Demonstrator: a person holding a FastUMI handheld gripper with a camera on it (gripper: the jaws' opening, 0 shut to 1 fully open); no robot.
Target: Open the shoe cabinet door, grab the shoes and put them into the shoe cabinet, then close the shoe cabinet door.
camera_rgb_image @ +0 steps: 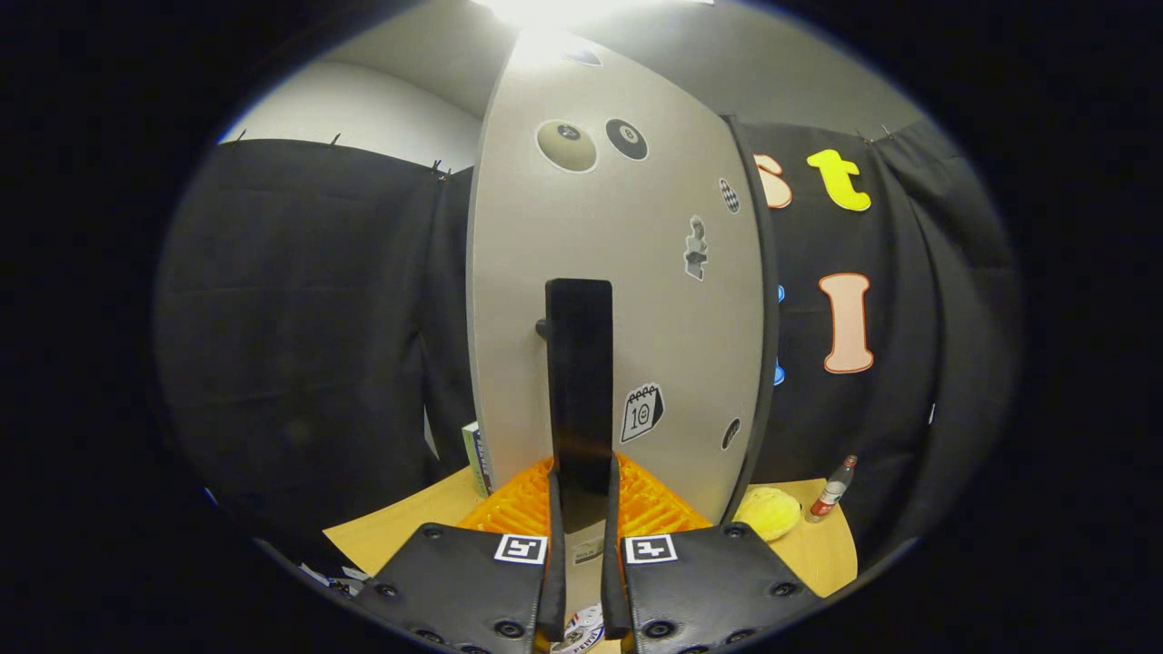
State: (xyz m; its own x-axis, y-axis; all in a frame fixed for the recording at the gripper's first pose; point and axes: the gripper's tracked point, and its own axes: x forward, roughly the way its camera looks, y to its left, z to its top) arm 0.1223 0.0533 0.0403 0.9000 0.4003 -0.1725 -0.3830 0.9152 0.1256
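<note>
1. As we look forward along the gripper (582, 536), we see its two fingers drawn close together on either side of a dark upright handle (579, 381), whose lower end sits between the fingertips.
2. We judge the fingers closed on that handle, pressing it from both sides.
3. We see the handle fixed to the pale door (618, 300) of the shoe cabinet, which stands directly ahead of the fingers and bears several stickers.
4. We cannot tell from here whether the door is fully shut or slightly ajar.
5. We notice an orange ribbed mat (518, 509) at the foot of the door, just beyond the fingers.
6. We find a yellow round thing (769, 511) and a small bottle (833, 489) on the wooden table (400, 531), right of the door.
7. We spot a small box (474, 457) standing left of the door.
</note>
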